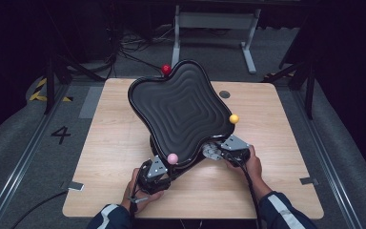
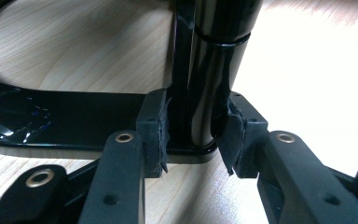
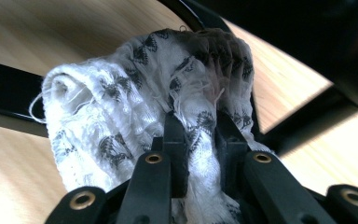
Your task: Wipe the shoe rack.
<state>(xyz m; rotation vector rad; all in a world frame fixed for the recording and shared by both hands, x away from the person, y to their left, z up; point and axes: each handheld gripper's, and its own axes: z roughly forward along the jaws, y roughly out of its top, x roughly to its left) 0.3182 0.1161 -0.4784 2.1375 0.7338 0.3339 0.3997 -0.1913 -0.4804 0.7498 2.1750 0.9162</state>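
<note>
black wavy-edged stool (image 1: 183, 112), tipped on its side near the middle of the wooden table (image 1: 286, 186), its ridged seat surface facing up toward the high view and its rim overhanging the far table edge at the top. left gripper (image 1: 155, 177), at the stool's lower left, pinches the glossy black central post (image 2: 204, 84); both pads (image 2: 156, 130) press its sides just above the flat base bar (image 2: 65, 119), seen in the left gripper view. right gripper (image 1: 228, 151), at the stool's lower right edge, is pressed together on a white patterned cloth (image 3: 121, 121) bunched against a black frame leg (image 3: 9, 100). bare tabletop lies open to the left, right and front of the stool; the hands (image 1: 252, 164) sit close to the near edge. pink (image 1: 172, 158), yellow (image 1: 234, 119) and red (image 1: 166, 69) balls sit by the seat's rim.
</note>
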